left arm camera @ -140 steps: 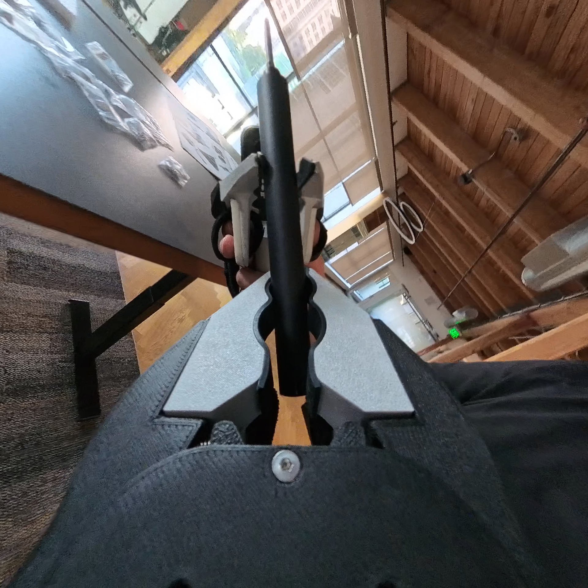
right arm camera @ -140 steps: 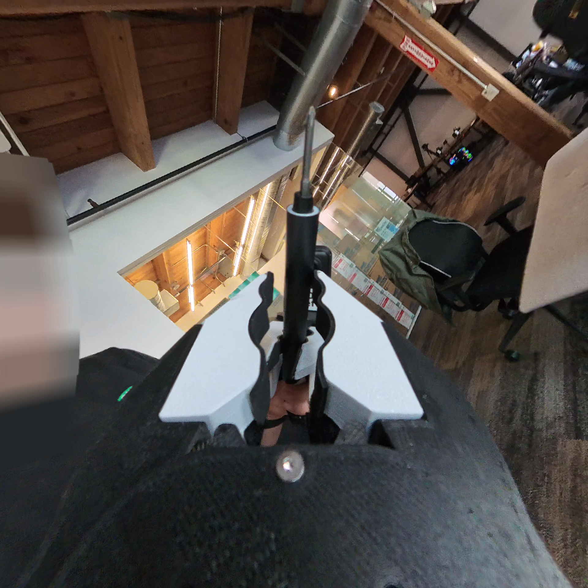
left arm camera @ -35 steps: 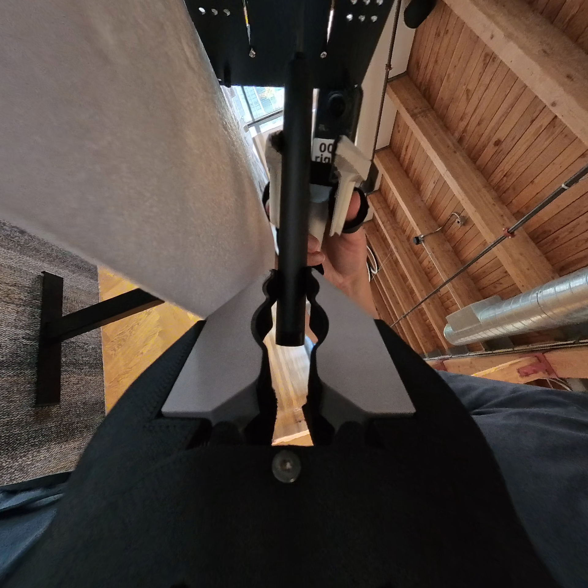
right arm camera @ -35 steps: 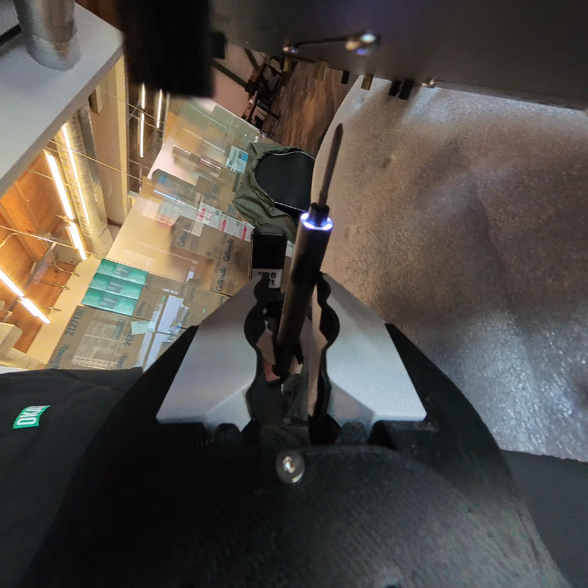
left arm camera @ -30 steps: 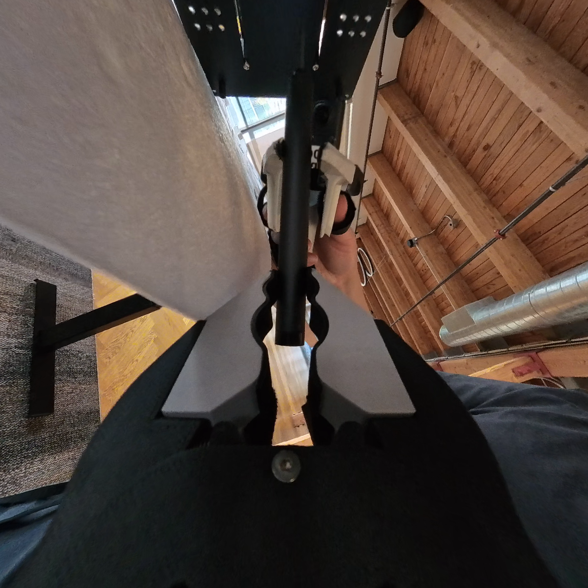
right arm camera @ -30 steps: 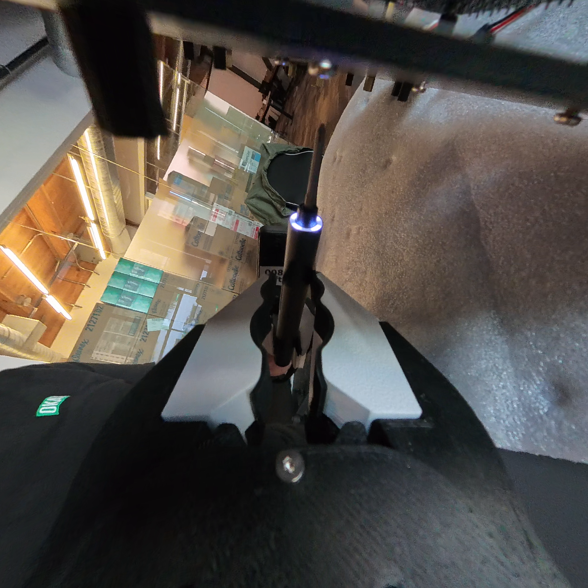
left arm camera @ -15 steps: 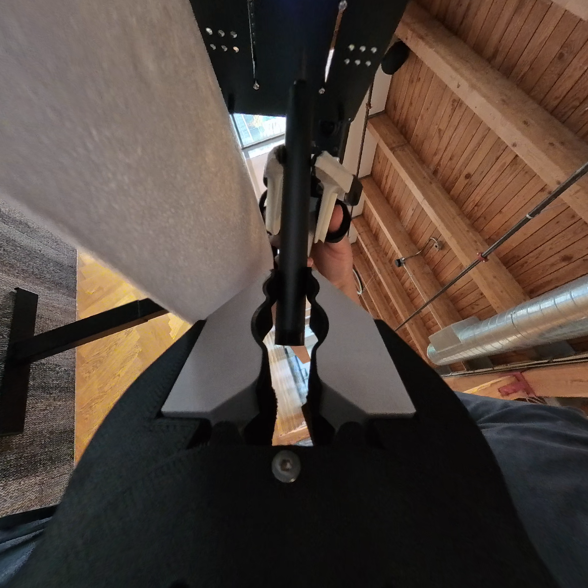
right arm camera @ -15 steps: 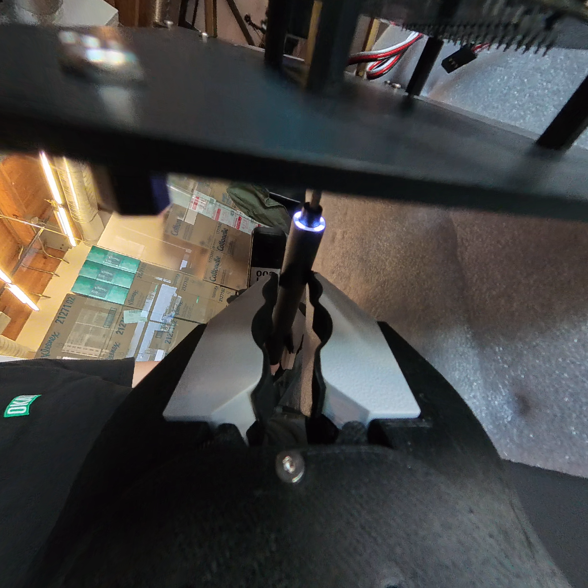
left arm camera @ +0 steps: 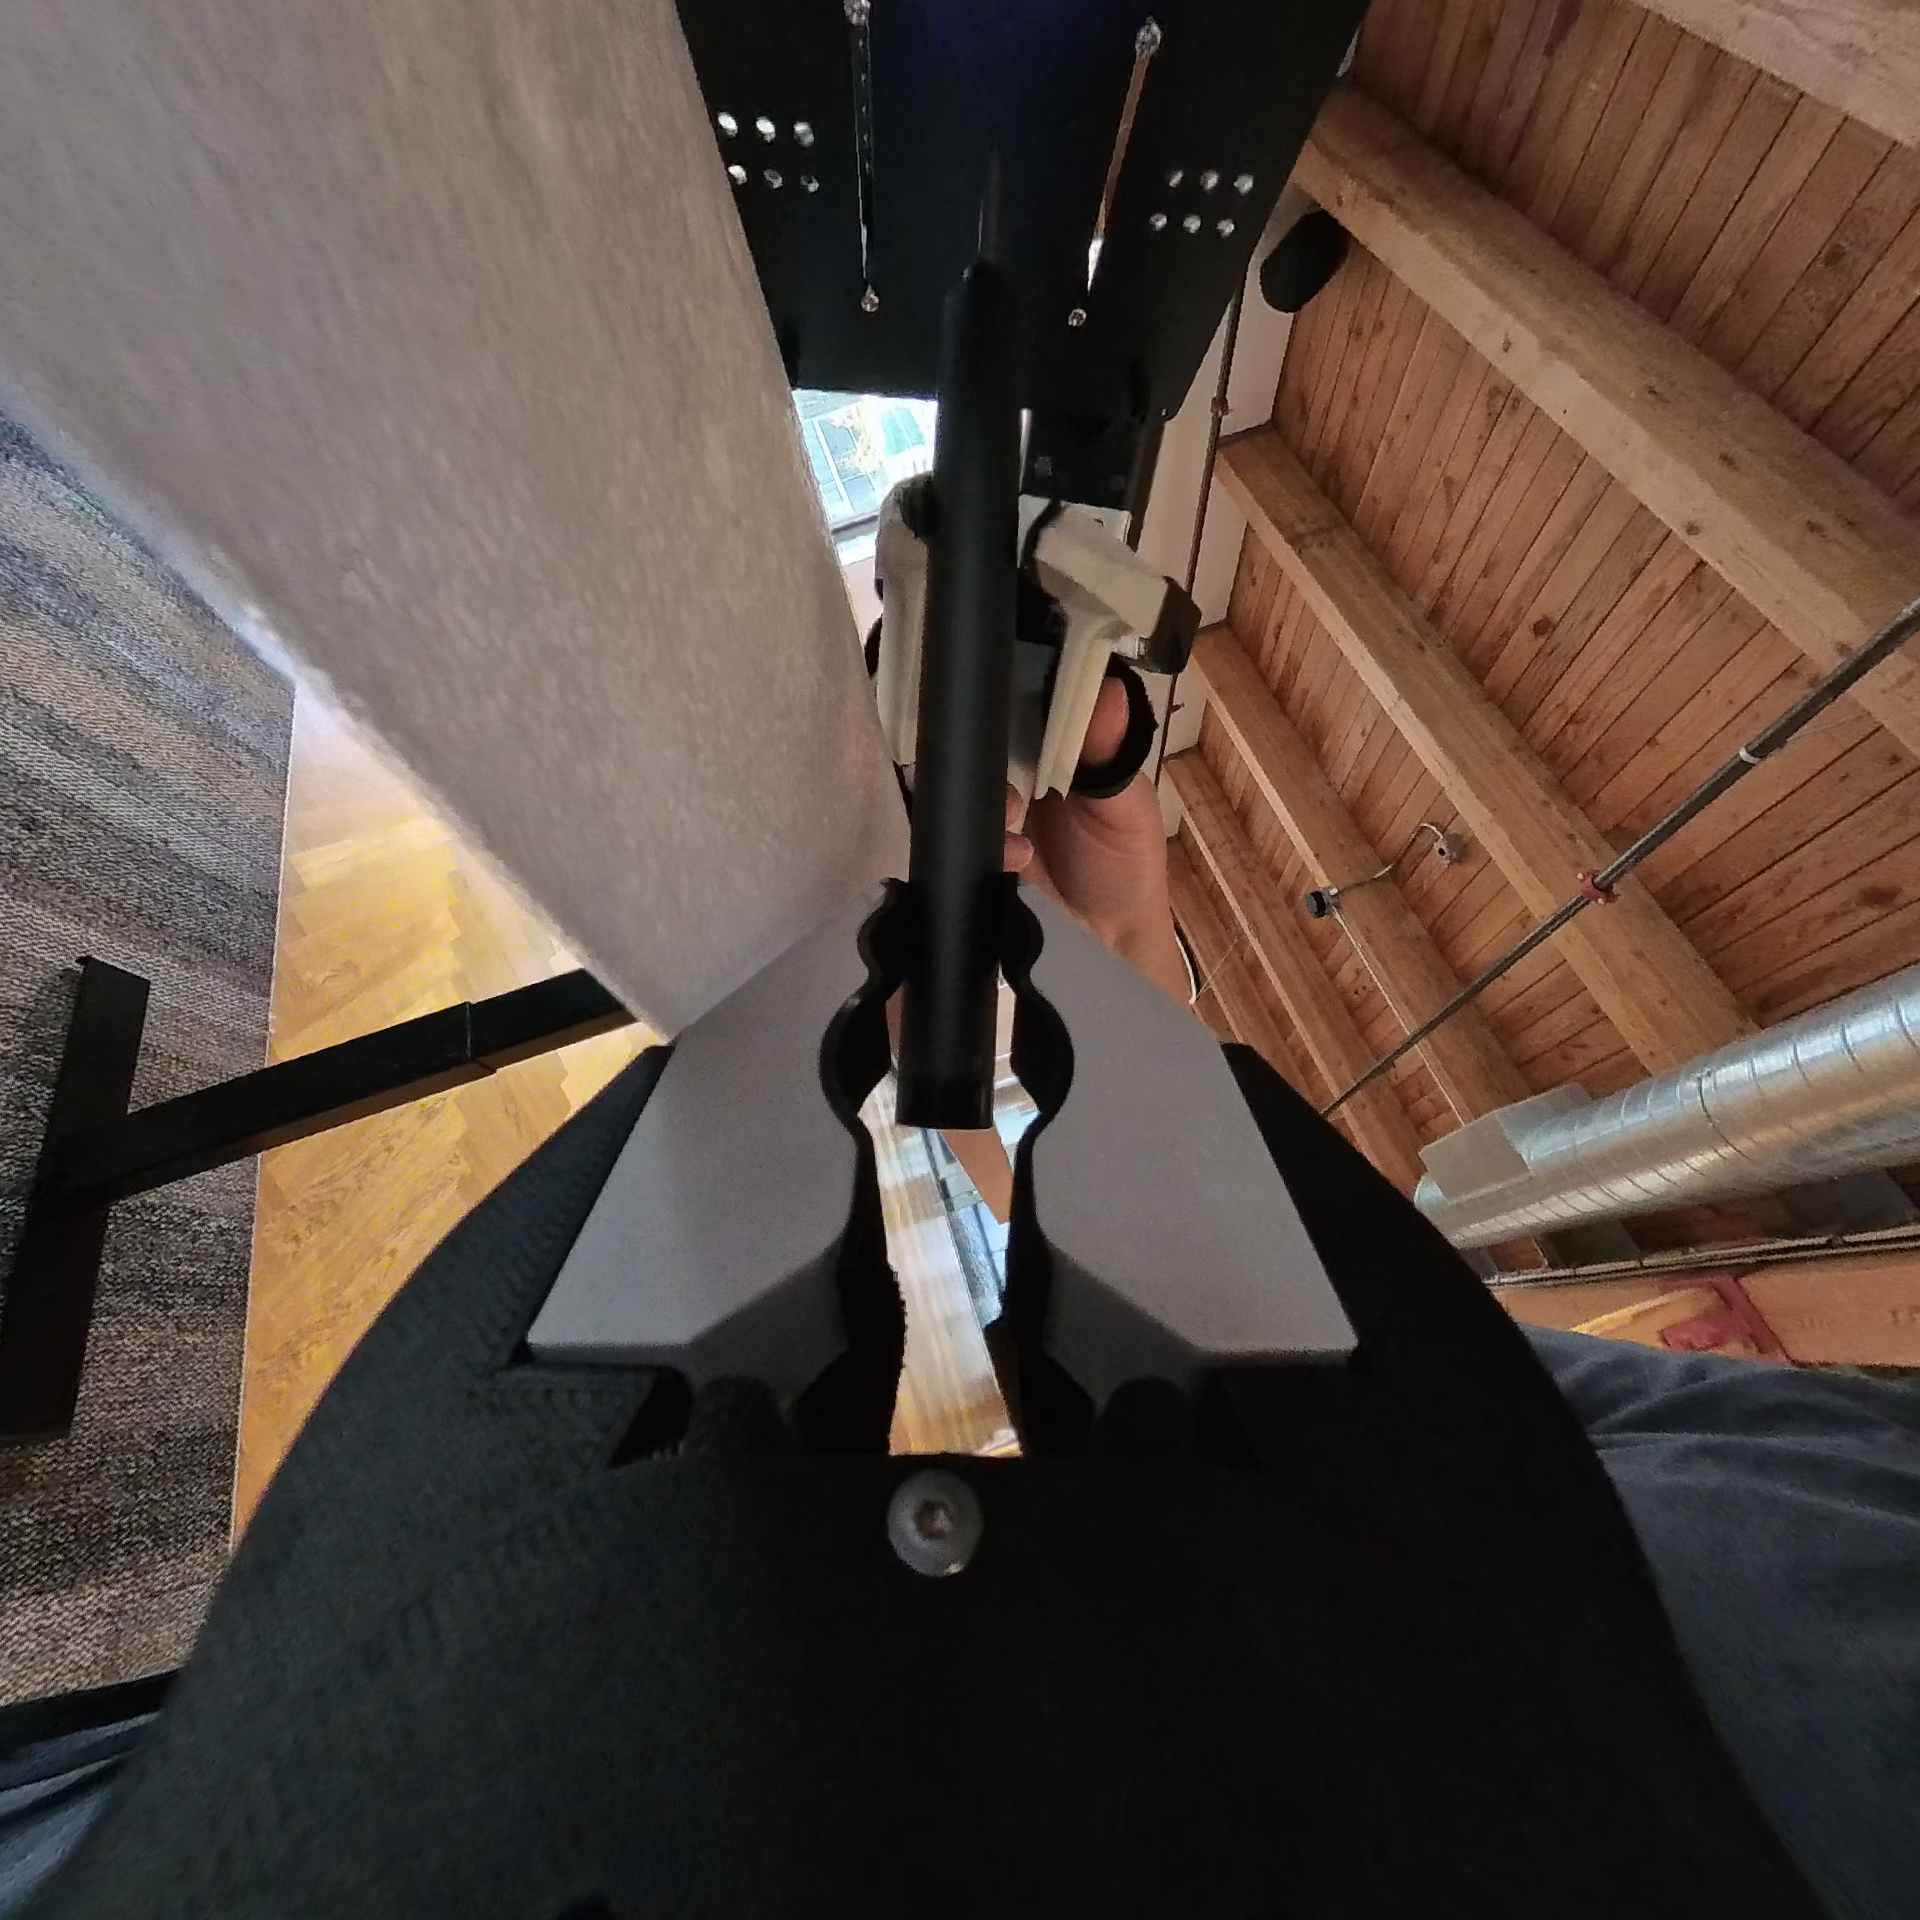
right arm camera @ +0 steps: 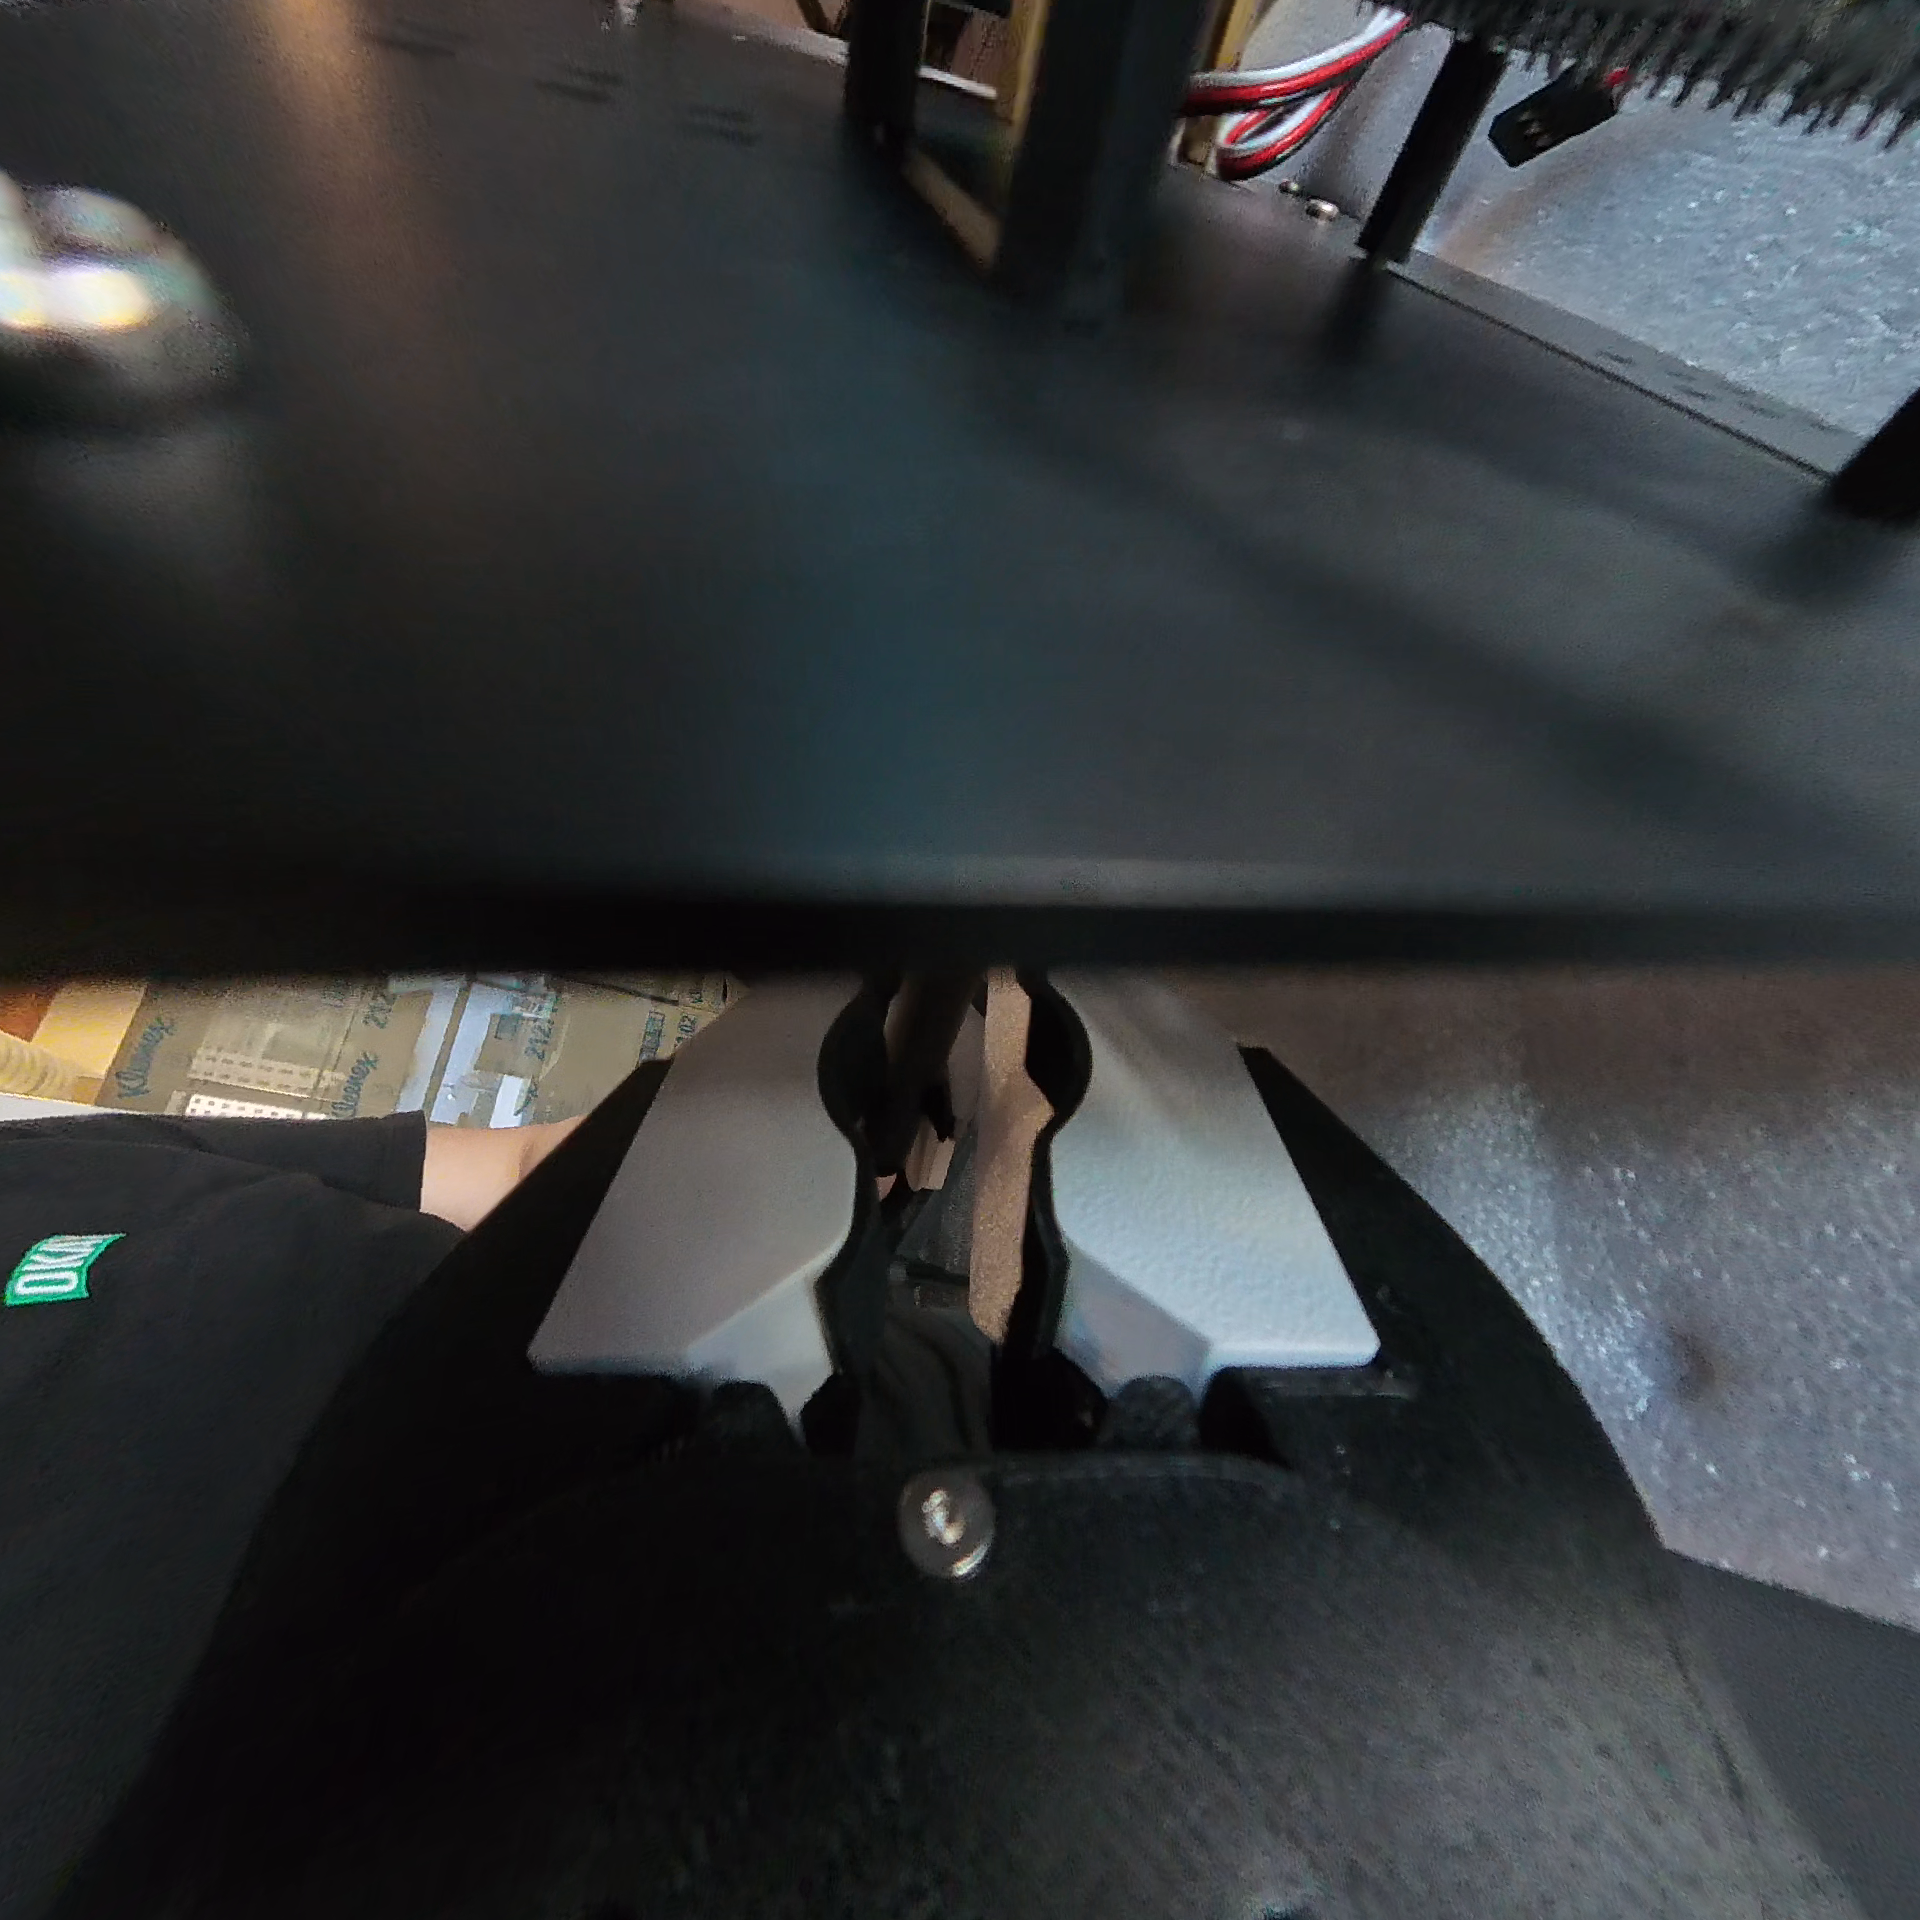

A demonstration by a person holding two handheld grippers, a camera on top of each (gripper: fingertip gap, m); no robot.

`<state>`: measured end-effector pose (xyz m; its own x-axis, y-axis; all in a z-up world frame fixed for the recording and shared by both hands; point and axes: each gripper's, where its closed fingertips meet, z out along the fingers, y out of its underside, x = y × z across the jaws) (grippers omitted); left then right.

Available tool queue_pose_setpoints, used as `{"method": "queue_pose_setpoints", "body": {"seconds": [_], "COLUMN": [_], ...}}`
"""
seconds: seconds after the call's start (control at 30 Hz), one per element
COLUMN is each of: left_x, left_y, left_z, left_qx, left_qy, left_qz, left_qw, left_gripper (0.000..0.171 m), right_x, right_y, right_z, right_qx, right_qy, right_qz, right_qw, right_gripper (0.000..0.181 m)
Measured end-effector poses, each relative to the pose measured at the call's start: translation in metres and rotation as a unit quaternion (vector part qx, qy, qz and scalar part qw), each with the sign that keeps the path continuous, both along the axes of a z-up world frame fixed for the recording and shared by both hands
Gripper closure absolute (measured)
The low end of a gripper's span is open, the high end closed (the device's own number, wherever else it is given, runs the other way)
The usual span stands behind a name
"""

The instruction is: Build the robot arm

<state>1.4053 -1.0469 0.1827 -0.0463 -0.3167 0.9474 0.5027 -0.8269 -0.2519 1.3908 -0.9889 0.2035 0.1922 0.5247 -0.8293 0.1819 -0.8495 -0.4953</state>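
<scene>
My left gripper [left arm camera: 948, 940] pinches the long black screwdriver [left arm camera: 961, 665] near its butt. Farther, my right gripper [right arm camera: 951, 997] closes on the same black shaft. Its thin bit points at the far black perforated metal plate [left arm camera: 997, 125]. If I tilt, the bit may slip and scratch it.

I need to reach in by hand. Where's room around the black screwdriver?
Free: right of the slim black screwdriver, past the right gripper, under the wooden plank ceiling. Crowded: white foam sheet at left, black perforated plate above.
</scene>
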Motion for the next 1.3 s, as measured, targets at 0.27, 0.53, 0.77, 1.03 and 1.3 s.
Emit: {"method": "queue_pose_setpoints", "body": {"seconds": [0.27, 0.53, 0.77, 1.03, 1.3], "left_x": [-0.003, -0.009, -0.002, -0.002, -0.003], "left_y": [0.0, 0.002, 0.003, 0.01, 0.012], "left_z": [0.003, 0.002, 0.0, 0.001, -0.004], "left_qx": [0.004, 0.006, 0.011, 0.001, -0.006], "left_qy": [0.002, 0.0, 0.023, 0.027, 0.039], "left_qz": [0.029, 0.044, 0.049, 0.047, 0.047], "left_qw": [1.0, 0.999, 0.998, 0.999, 0.998], "left_gripper": [0.157, 0.157, 0.156, 0.157, 0.157], "right_x": [0.0, 0.002, 0.001, 0.002, 0.001], "right_y": [-0.001, 0.0, 0.003, 0.012, 0.014], "right_z": [0.003, 0.002, -0.001, -0.003, -0.008], "right_qx": [0.007, 0.021, 0.026, 0.022, 0.01], "right_qy": [0.008, 0.0, -0.011, -0.02, -0.04], "right_qz": [0.005, 0.004, -0.026, -0.05, -0.05], "right_qw": [1.0, 1.0, 0.999, 0.998, 0.998], "right_gripper": [0.158, 0.164, 0.163, 0.163, 0.163]}}
